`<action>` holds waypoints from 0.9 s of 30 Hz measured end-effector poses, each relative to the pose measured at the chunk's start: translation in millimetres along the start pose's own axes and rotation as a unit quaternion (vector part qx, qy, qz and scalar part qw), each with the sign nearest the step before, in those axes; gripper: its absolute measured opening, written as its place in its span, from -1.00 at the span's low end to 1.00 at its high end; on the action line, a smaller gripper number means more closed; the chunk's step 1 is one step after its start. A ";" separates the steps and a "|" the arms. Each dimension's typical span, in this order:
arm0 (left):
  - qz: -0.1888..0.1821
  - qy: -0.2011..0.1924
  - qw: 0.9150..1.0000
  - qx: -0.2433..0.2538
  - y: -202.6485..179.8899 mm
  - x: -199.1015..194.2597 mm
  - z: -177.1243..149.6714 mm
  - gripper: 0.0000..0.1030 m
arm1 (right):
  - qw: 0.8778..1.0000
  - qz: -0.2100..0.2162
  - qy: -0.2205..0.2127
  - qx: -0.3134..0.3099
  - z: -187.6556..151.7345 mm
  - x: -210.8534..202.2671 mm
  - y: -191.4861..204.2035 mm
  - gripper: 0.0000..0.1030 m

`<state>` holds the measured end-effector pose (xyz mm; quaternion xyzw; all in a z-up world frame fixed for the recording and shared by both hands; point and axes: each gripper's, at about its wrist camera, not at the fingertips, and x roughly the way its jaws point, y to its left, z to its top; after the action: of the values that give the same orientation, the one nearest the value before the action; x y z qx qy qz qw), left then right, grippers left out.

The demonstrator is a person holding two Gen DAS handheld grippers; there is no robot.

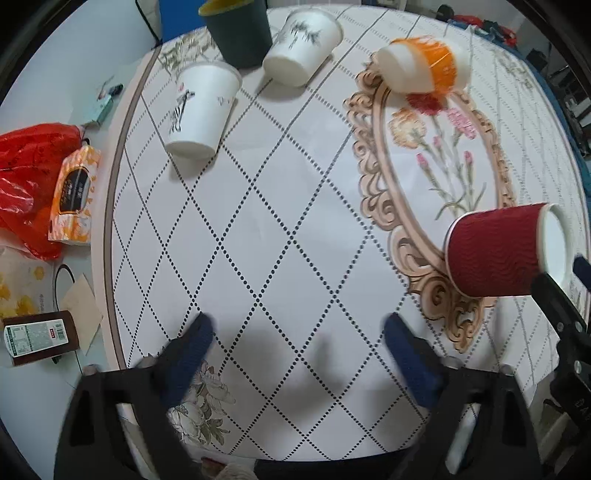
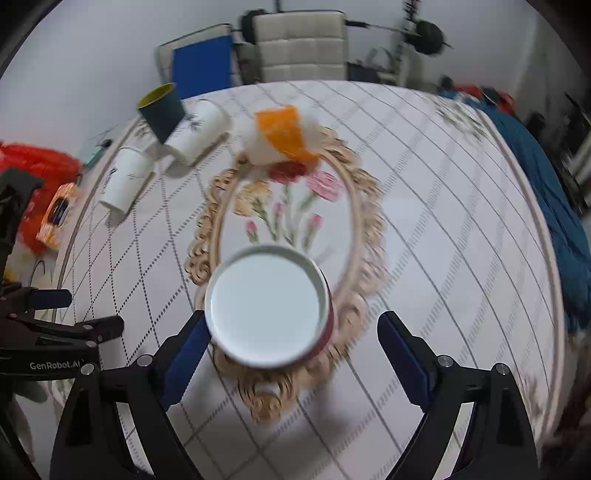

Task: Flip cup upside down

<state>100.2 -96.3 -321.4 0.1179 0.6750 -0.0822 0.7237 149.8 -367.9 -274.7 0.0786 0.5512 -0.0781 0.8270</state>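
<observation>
your right gripper [image 2: 291, 354] jaws spread wide, straddling red ribbed paper cup [image 2: 269, 308] upright on oval floral print [image 2: 364, 206], mouth toward you for rim grab. left gripper [image 1: 299, 354] also apart, empty, parked clear.

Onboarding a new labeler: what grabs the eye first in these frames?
The red cup, upside down on the floral oval print, dead ahead of the open right gripper. Beyond it, the orange-banded cup tilts in motion blur, and two white cups plus a dark green cup crowd the table's far left.
</observation>
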 end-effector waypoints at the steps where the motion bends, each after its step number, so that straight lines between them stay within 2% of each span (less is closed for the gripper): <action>1: -0.001 -0.007 1.000 0.000 -1.3 -7.4 -2.7 0.94 | 1.000 -0.013 0.003 0.012 -3.5 -8.4 -4.2 0.83; 4: -0.010 -0.018 1.000 -0.001 -7.9 -26.4 -8.7 0.94 | 0.998 -0.037 0.007 0.043 -13.1 -33.6 -16.5 0.87; 8: -0.011 -0.041 0.999 -0.006 -17.3 -51.5 -16.7 0.94 | 0.997 -0.047 0.005 0.069 -20.1 -61.1 -31.0 0.87; 12: -0.003 -0.061 0.998 -0.019 -28.2 -77.1 -26.2 0.94 | 0.996 -0.061 0.000 0.065 -24.7 -83.6 -39.1 0.87; 20: -0.006 -0.114 0.993 -0.037 -41.5 -143.4 -55.7 0.94 | 0.998 -0.057 -0.001 0.034 -35.1 -140.4 -42.5 0.87; 27: -0.009 -0.163 0.986 -0.044 -51.0 -217.7 -95.9 0.94 | 0.998 -0.058 -0.031 0.020 -43.1 -226.2 -41.9 0.87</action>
<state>-22.2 -127.0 -113.3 0.0652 0.5521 -0.0771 0.8276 16.0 -389.8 -83.9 0.0600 0.5272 -0.1395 0.8361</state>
